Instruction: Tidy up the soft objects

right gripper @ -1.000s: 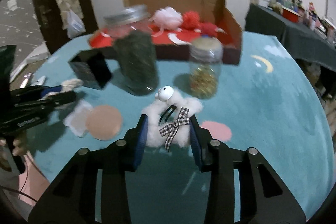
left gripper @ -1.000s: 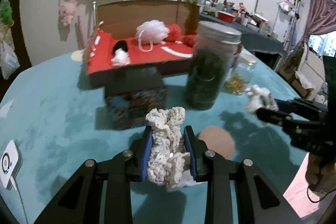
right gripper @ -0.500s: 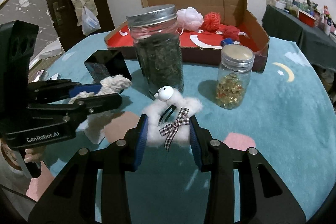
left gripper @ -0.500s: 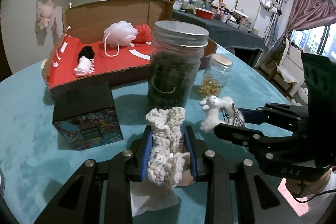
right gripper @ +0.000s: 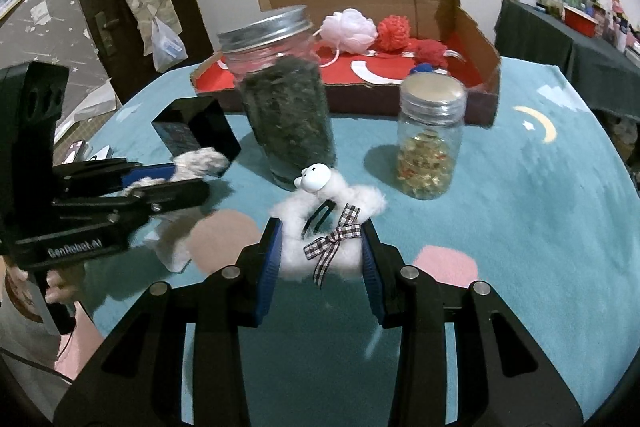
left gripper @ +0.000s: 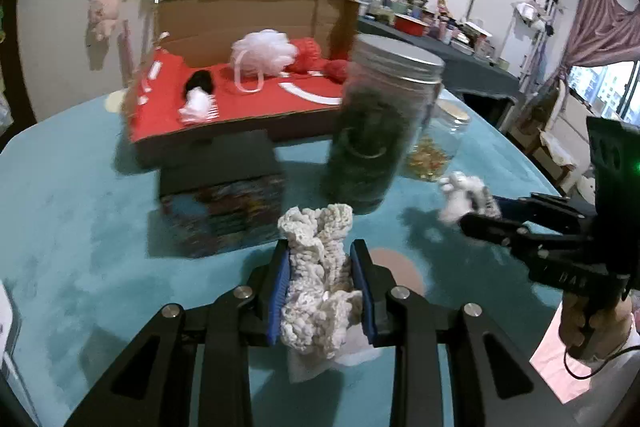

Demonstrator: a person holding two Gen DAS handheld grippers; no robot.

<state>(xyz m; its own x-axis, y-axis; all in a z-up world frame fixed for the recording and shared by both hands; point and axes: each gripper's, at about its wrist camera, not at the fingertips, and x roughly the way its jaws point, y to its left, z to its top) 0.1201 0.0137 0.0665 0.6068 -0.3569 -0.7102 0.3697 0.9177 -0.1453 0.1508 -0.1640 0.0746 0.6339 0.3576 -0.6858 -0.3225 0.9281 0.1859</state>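
Note:
My left gripper [left gripper: 320, 259] is shut on a cream crocheted scrunchie [left gripper: 316, 267] and holds it above the teal table; it also shows in the right wrist view [right gripper: 192, 167]. My right gripper [right gripper: 322, 247] is shut on a white fluffy sheep hair clip [right gripper: 324, 223] with a checked bow; it shows in the left wrist view [left gripper: 468, 197] at the right. An open cardboard box [left gripper: 240, 123] with a red floor stands at the back and holds a white bath pouf [left gripper: 264, 53], red poufs [right gripper: 394, 33] and a black-and-white soft item [left gripper: 198, 95].
A tall jar of dark leaves [left gripper: 380, 131] and a small jar of golden bits [right gripper: 430, 143] stand before the box. A black patterned box [left gripper: 220, 191] sits left of the tall jar. A white tissue [right gripper: 170, 251] lies under the left gripper. A white device [left gripper: 6, 323] is at far left.
The left wrist view has swung back left and the right gripper has drawn away to the right in it. Both grippers keep their hold.

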